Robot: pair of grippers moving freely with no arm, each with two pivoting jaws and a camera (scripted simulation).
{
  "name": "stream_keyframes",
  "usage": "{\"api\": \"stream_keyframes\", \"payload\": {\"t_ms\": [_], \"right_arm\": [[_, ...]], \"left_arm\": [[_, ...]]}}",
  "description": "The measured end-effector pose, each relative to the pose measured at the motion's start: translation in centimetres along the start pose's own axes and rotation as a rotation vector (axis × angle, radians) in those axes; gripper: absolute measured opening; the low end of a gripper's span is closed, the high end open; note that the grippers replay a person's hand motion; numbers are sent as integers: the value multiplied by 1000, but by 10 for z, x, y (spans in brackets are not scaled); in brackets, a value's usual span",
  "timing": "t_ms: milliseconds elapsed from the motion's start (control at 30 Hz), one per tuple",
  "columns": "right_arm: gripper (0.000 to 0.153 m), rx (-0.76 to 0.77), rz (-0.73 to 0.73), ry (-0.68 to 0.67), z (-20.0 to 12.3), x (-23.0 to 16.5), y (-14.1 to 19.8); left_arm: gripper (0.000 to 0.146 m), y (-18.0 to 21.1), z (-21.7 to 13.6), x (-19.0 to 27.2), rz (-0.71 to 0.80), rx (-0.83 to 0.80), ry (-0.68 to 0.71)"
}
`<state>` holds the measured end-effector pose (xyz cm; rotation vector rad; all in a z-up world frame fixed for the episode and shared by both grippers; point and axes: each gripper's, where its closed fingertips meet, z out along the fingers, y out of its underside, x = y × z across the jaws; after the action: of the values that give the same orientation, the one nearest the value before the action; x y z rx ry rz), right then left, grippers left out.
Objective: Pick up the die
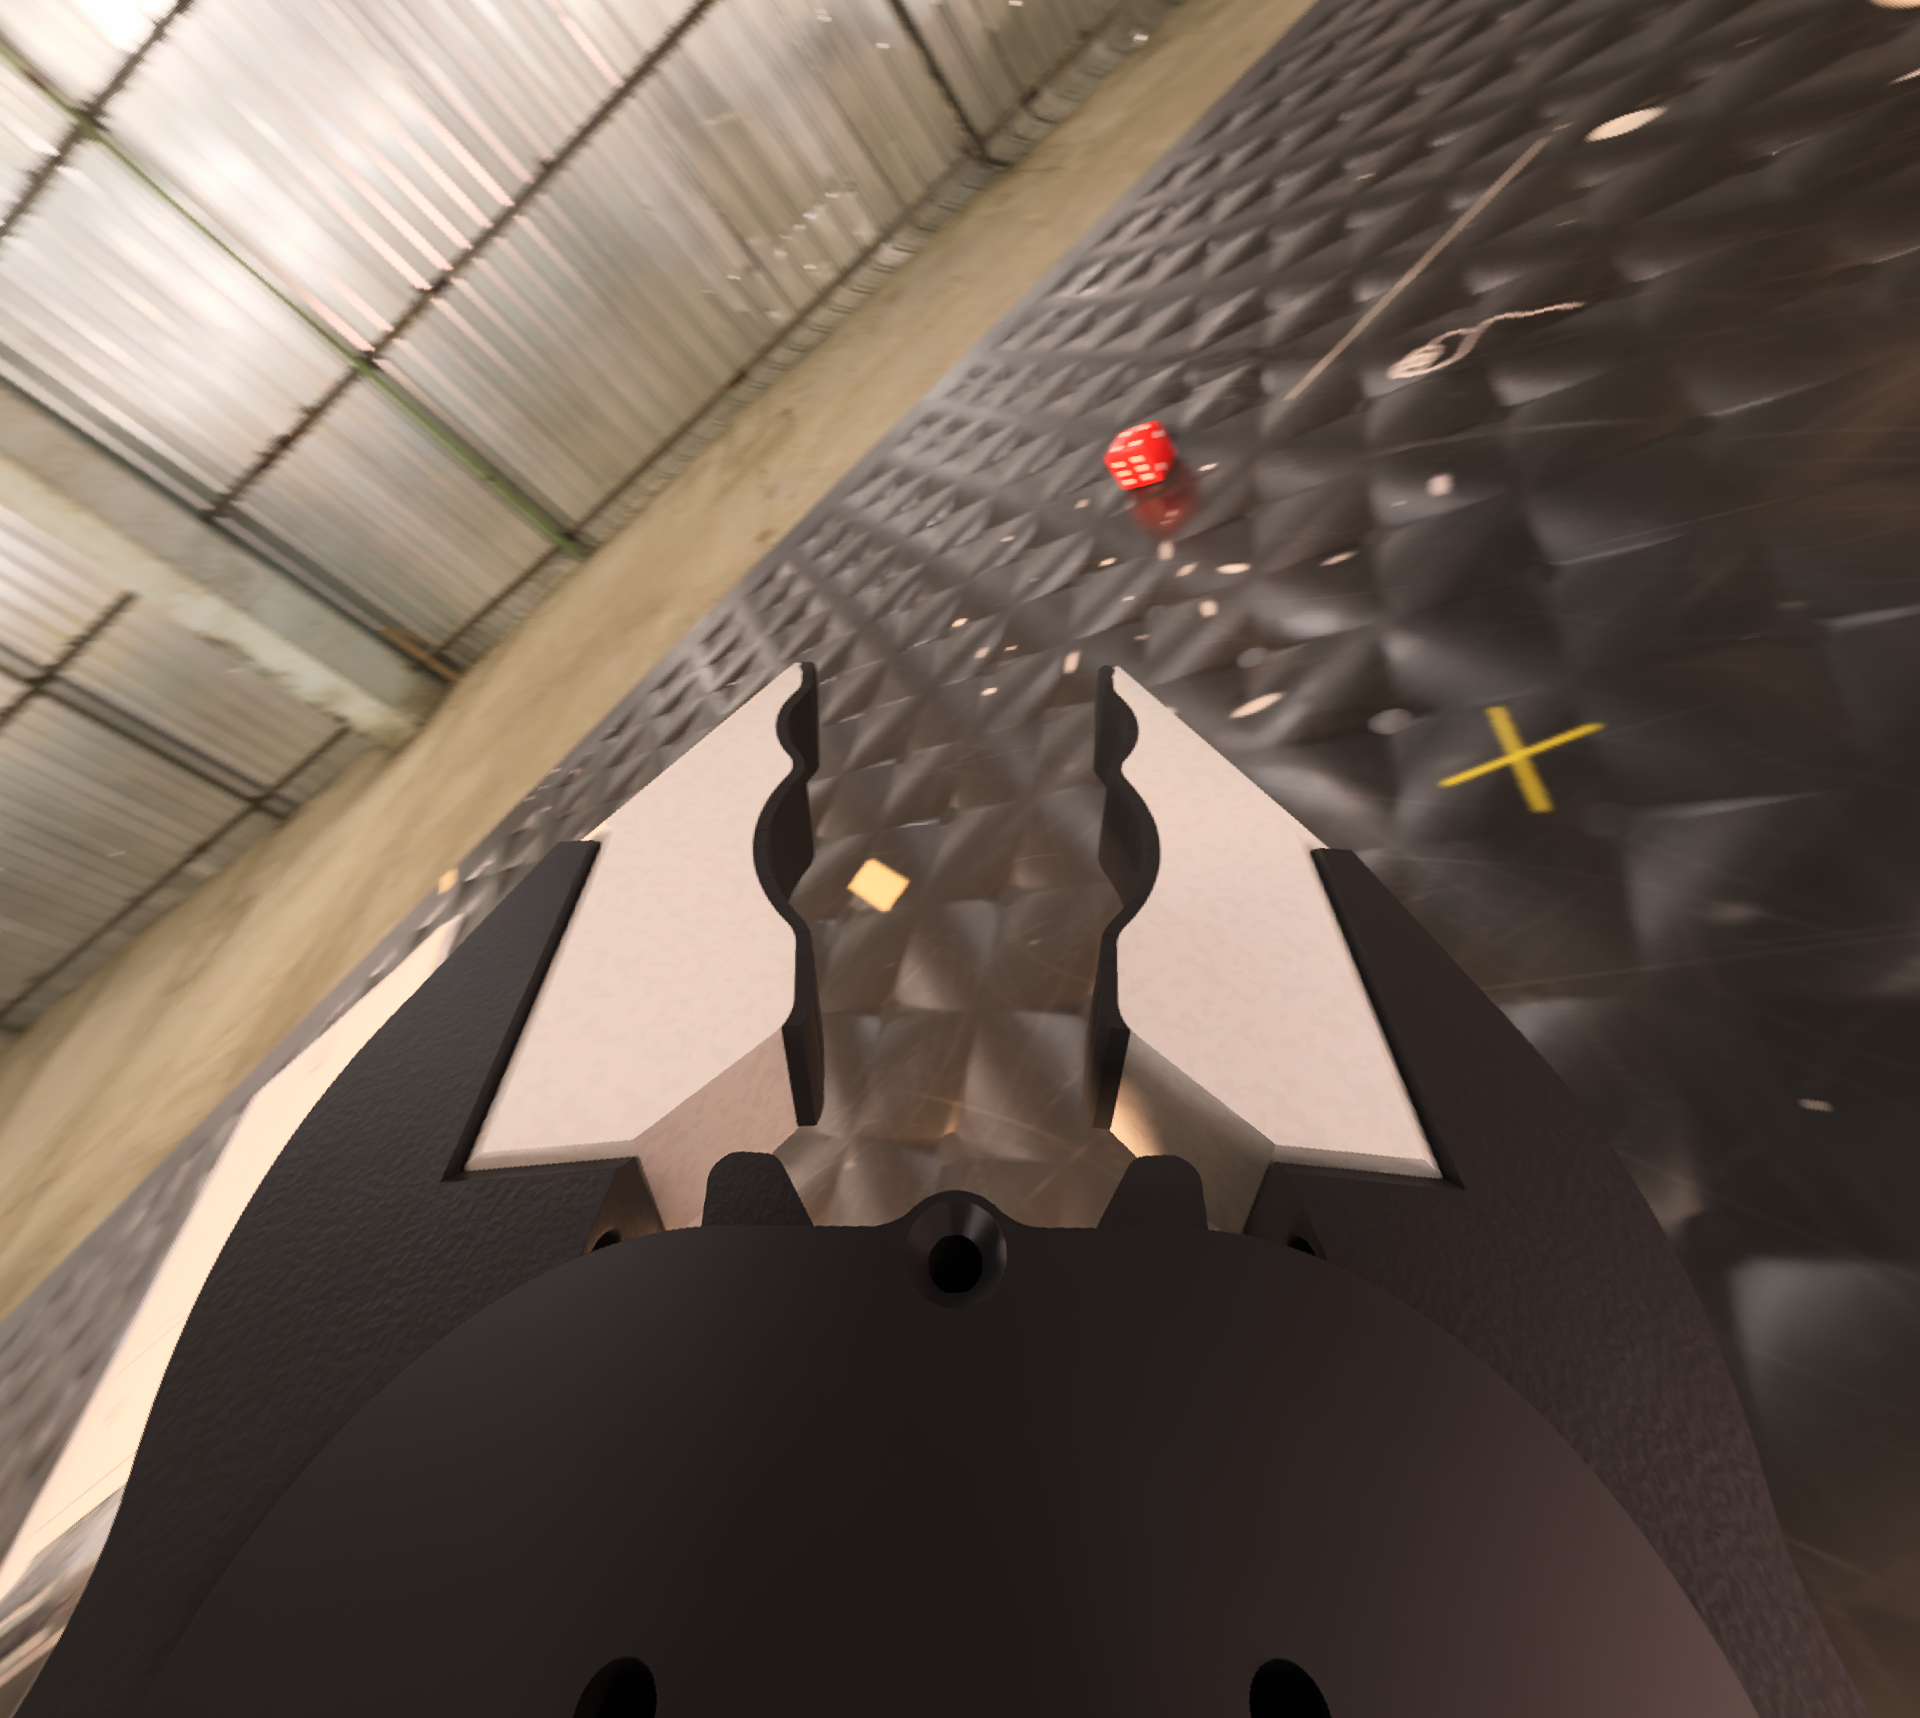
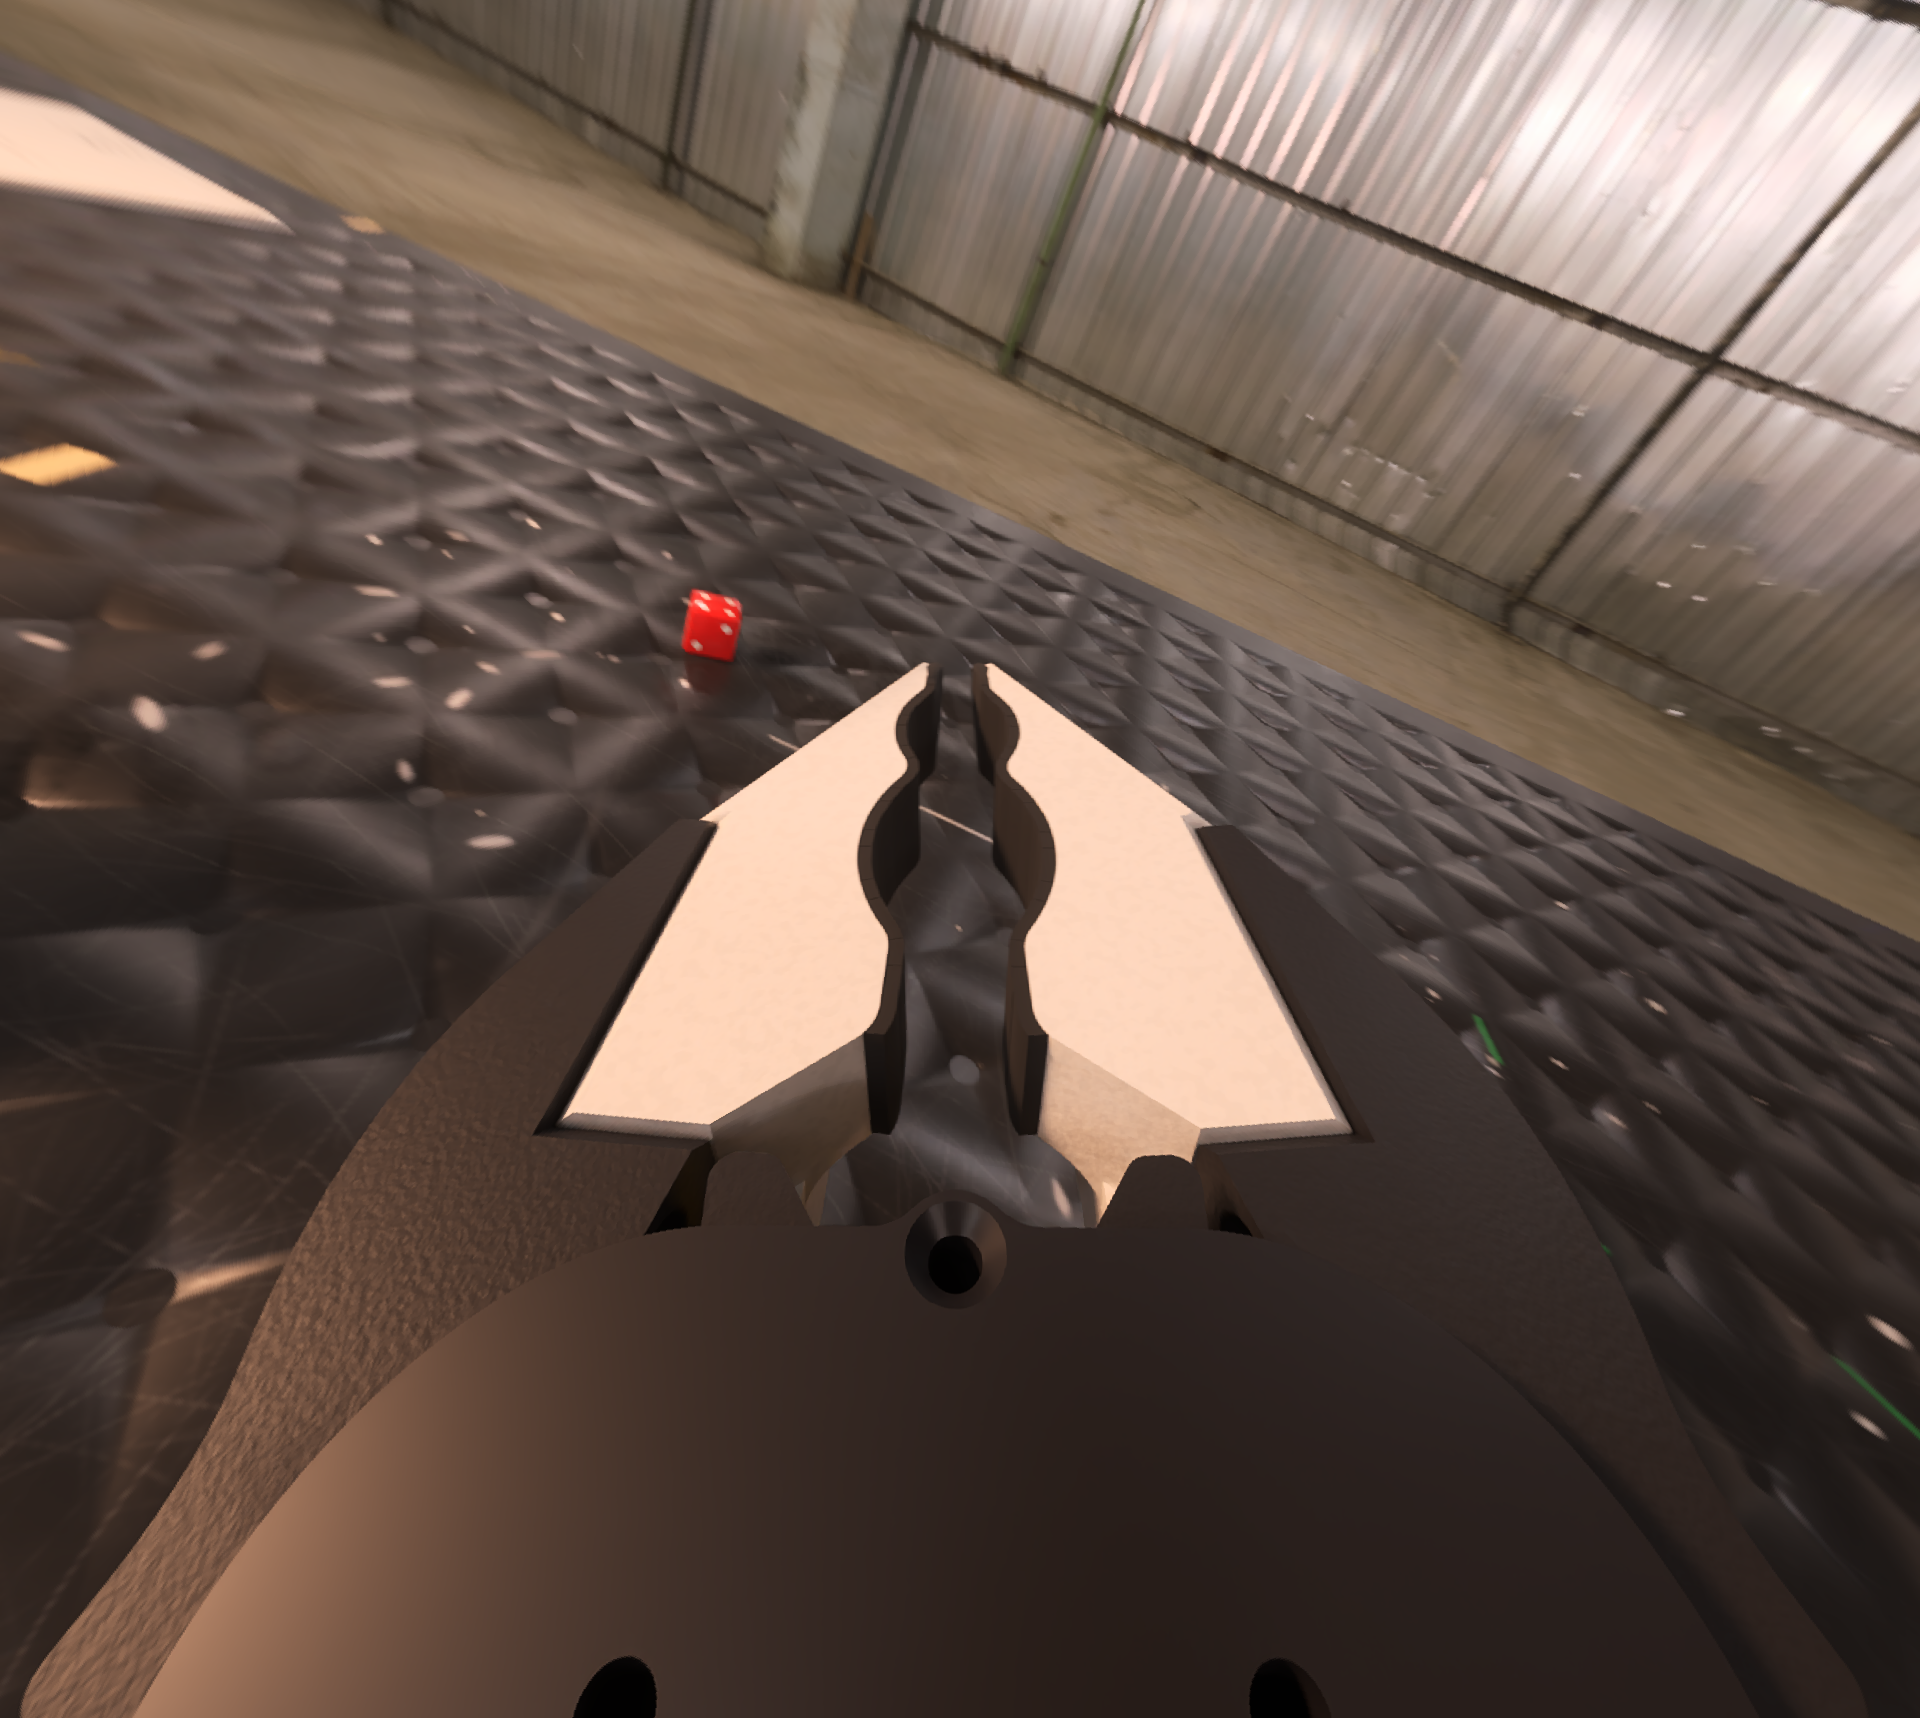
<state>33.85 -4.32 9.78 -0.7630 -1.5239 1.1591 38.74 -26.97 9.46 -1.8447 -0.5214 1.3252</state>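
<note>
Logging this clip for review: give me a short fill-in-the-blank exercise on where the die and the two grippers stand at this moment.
1. The die resting on the dark quilted surface is ____ in colour.
2. The left gripper has its fingers spread ____.
3. The right gripper has its fingertips nearly ____, with nothing between them.
4. The cross marked on the surface is ____.

Missing words: red; open; shut; yellow

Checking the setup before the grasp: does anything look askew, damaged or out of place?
Nothing stands out. The red die sits flat and whole on the dark quilted surface, untouched, ahead of both grippers.
</note>
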Motion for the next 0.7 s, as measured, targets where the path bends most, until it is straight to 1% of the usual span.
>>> {"api": "stream_keyframes", "payload": {"t_ms": [33, 67, 133, 200, 267, 333, 367, 400, 500, 600, 633, 700], "right_arm": [[0, -26, -28, 23, 0, 1, 3], [0, -59, -54, 44, 0, 1, 7], [0, -141, -111, 69, 0, -1, 16], [0, -228, -167, 88, 0, -5, 25], [0, -307, -226, 105, 0, -11, 33], [0, -385, -256, 111, -1, -18, 41], [0, -421, -250, 101, -1, -22, 44], [0, -456, -230, 91, -2, -25, 47], [0, -521, -138, 94, -2, -30, 51], [0, -565, -49, 97, -1, -33, 53], [0, -562, -21, 87, 2, -36, 51], [0, -500, 76, 68, 12, -43, 38]], "left_arm": [[49, 4, 0, -7, 4, 3, -37], [42, 9, 1, -13, -15, -2, -39], [35, 19, 5, -28, -102, -18, -25], [25, 28, 12, -53, -172, -5, -52], [15, 37, 24, -83, -196, 20, -110], [7, 47, 38, -109, -201, 36, -148], [2, 52, 46, -120, -193, 46, -165], [0, 57, 54, -130, -178, 56, -189], [0, 73, 74, -150, -131, 83, -248], [0, 79, 84, -156, -113, 107, -250], [0, 80, 85, -155, -129, 118, -237], [0, 79, 85, -153, -160, 134, -205]]}}
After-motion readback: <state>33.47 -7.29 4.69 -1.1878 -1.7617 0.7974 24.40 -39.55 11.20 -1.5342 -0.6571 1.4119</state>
